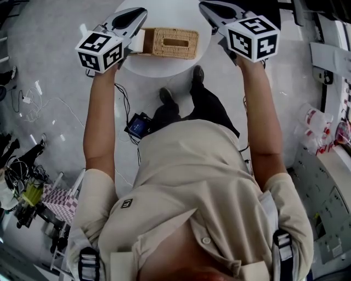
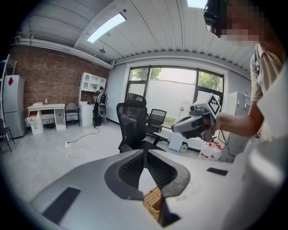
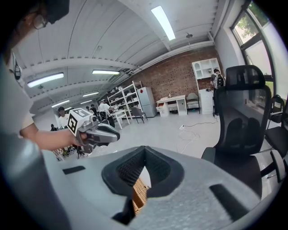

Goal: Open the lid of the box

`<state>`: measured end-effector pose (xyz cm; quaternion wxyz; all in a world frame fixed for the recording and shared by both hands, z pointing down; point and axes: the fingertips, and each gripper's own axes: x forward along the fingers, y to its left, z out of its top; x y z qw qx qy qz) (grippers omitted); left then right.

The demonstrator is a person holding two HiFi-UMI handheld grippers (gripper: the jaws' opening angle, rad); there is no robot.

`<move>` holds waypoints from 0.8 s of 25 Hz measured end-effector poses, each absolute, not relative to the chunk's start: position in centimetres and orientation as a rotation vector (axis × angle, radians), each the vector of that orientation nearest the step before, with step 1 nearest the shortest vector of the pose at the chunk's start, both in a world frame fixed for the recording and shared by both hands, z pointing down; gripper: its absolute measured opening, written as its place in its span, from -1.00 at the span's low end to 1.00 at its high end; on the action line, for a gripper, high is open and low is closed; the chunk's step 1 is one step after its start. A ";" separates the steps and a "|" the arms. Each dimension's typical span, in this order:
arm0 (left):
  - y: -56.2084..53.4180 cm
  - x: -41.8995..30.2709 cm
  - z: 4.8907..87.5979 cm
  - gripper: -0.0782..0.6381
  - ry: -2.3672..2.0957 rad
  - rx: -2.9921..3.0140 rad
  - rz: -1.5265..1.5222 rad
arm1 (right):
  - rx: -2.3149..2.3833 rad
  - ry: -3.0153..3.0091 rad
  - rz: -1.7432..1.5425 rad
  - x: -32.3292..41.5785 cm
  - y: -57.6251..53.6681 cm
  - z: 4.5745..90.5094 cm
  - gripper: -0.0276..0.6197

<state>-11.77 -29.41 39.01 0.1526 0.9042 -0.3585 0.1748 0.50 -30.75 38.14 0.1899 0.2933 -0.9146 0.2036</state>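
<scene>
As left gripper (image 1: 141, 12) and right gripper (image 1: 204, 6) flank box (image 1: 174, 43) on round table (image 1: 164, 67), fingers (image 2: 123, 179) are closed, empty

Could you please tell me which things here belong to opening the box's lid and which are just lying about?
Belongs to the job:
wicker box
round white table under it
left gripper, shut
right gripper, shut

Just lying about:
floor cables
plastic bottles
black office chair
small device with a lit screen on the floor
</scene>
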 end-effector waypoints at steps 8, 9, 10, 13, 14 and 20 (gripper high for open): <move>-30.1 -12.0 43.8 -0.74 -1.003 2.540 0.548 | 0.801 -2.525 0.648 0.7 -31.4 42.8 -0.94; -30.2 -12.0 44.3 -0.74 -1.000 2.534 0.556 | 0.798 -2.520 0.656 0.6 -31.5 43.3 -0.94; -30.3 -12.1 44.9 -0.74 -0.997 2.528 0.564 | 0.796 -2.514 0.664 0.6 -31.5 43.7 -0.93; -30.5 -12.3 46.5 -0.74 -0.988 2.512 0.592 | 0.787 -2.497 0.691 0.4 -31.6 45.3 -0.94; -30.5 -12.5 47.1 -0.74 -0.985 2.506 0.602 | 0.784 -2.491 0.701 0.3 -31.6 45.8 -0.93; -30.4 -12.6 50.5 -0.74 -0.947 2.470 0.662 | 0.767 -2.454 0.758 0.3 -31.4 48.8 -0.93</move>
